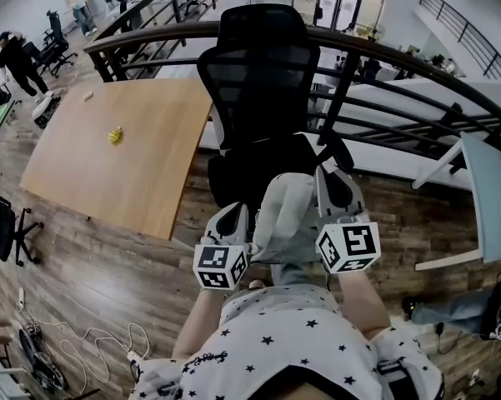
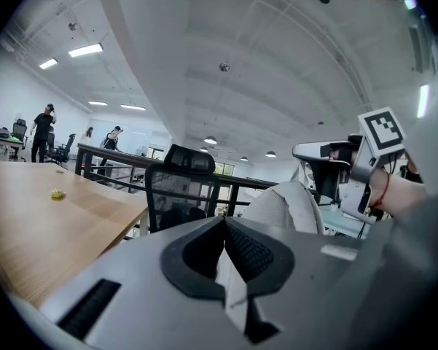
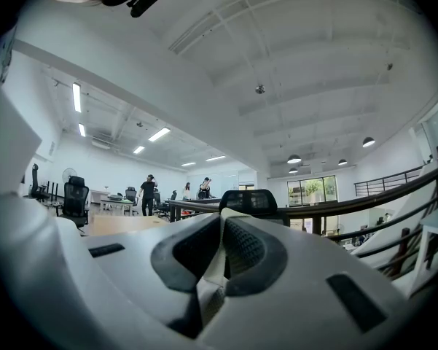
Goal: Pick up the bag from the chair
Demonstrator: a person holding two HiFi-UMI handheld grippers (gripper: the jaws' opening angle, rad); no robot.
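A grey fabric bag (image 1: 283, 215) hangs between my two grippers, in front of the black mesh office chair (image 1: 263, 73) and close to the person's body. My left gripper (image 1: 236, 215) grips the bag's left side and my right gripper (image 1: 333, 188) its right side. In the left gripper view the gripper (image 2: 224, 224) is shut on a pale strip of the bag (image 2: 229, 275), and the bag's body (image 2: 291, 206) bulges just beyond. In the right gripper view the gripper (image 3: 220, 224) is likewise shut on pale bag fabric (image 3: 211, 265). The chair's headrest (image 3: 251, 199) shows behind.
A wooden table (image 1: 125, 152) with a small yellow object (image 1: 115, 135) stands left of the chair. A dark curved railing (image 1: 383, 57) runs behind it. A white table (image 1: 492, 182) is at the right, and cables (image 1: 83, 340) lie on the floor at lower left.
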